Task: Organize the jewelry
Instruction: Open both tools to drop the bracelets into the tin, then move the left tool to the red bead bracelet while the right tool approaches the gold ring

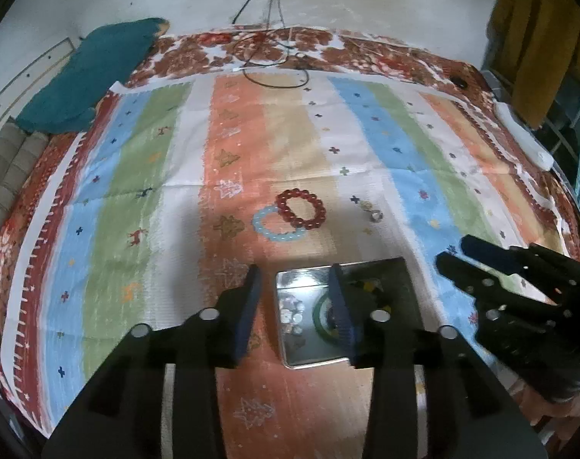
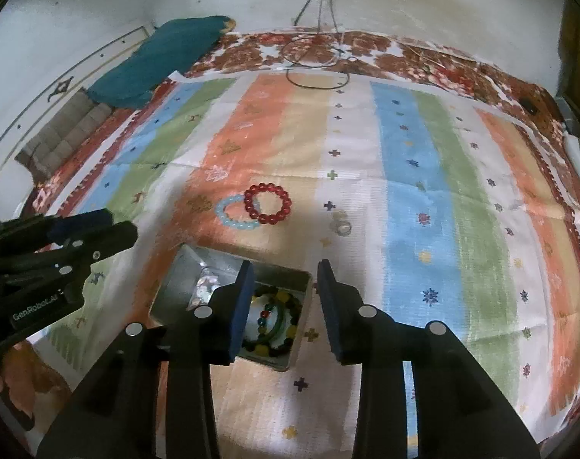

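Note:
A metal tin lies open on the striped cloth and holds a green bangle, a multicoloured bead bracelet and small silver pieces. Beyond it a red bead bracelet overlaps a pale blue bead bracelet. A small ring lies to their right. My left gripper is open and empty over the tin. My right gripper is open and empty over the tin's right side; it also shows in the left wrist view.
The striped cloth covers a red patterned bedspread. A teal cloth lies at the far left corner, black cables at the far edge, a white object at the right edge.

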Demonstrator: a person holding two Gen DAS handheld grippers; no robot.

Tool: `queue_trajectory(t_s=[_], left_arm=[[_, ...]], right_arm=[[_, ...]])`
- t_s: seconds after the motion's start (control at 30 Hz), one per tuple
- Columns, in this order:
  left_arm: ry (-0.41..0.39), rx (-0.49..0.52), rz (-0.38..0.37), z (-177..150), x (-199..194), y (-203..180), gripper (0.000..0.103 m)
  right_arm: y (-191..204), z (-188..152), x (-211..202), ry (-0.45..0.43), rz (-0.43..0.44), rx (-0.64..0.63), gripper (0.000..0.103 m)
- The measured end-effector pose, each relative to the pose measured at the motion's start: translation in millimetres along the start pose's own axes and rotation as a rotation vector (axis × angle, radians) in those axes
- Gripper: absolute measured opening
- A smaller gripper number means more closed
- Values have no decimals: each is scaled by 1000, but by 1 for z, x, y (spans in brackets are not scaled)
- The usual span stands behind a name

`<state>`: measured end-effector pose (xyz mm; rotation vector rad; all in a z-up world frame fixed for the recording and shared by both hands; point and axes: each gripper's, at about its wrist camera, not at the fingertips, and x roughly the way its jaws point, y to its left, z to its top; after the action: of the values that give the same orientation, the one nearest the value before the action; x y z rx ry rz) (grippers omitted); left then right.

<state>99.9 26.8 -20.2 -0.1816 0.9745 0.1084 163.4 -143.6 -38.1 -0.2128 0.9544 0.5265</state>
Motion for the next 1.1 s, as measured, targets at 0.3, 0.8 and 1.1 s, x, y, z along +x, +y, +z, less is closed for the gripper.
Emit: queue_trajectory(t_s=[0.3, 0.8, 1.1], left_arm=[[19, -58, 20, 8, 13, 15, 54], [17, -32, 80, 30, 36, 12, 65], [20, 3, 93, 43, 49, 12, 66]], right_arm=[[-17, 8, 12, 33, -21, 62, 48], [-20, 21, 37, 84, -57, 33, 58], [-25, 31, 52, 100, -74, 30, 61]])
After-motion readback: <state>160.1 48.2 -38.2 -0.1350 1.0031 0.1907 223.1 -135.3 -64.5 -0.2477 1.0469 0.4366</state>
